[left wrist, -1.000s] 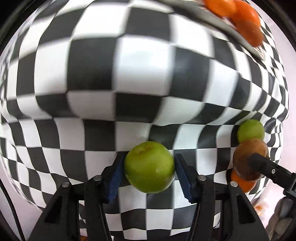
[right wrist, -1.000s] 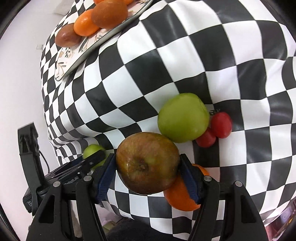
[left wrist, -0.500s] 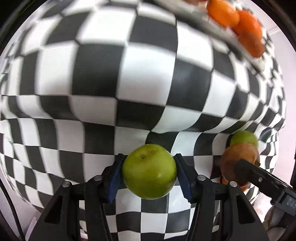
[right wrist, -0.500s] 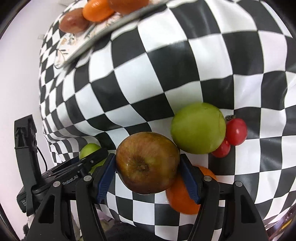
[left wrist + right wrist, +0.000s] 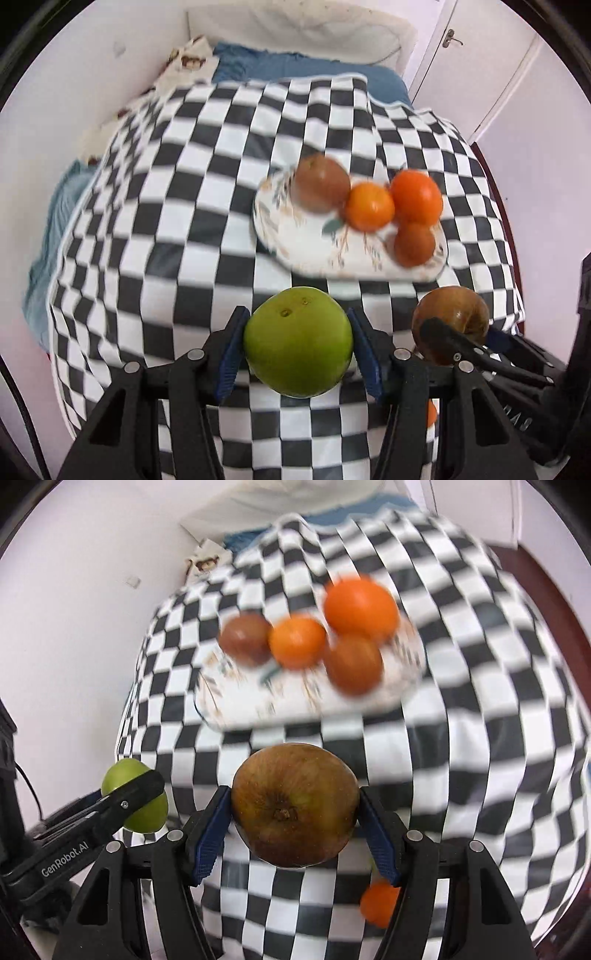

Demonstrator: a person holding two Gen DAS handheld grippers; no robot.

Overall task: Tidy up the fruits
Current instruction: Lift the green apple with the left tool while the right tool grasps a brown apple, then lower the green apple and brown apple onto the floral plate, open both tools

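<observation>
1. The left tool (image 5: 297, 341) is clenched on a green apple (image 5: 297, 339), held clear above the checkered cloth (image 5: 184, 221).
2. The right tool (image 5: 295, 808) grips a brown-red apple (image 5: 294, 803), also off the cloth.
3. Step in hand: carrying both fruits toward the floral plate (image 5: 295, 251), which already bears four orange and brownish fruits.
4. Next, each apple needs a bare patch of plate, lowered gently before release.
5. A small orange fruit (image 5: 378, 904) remains on the cloth.
</observation>
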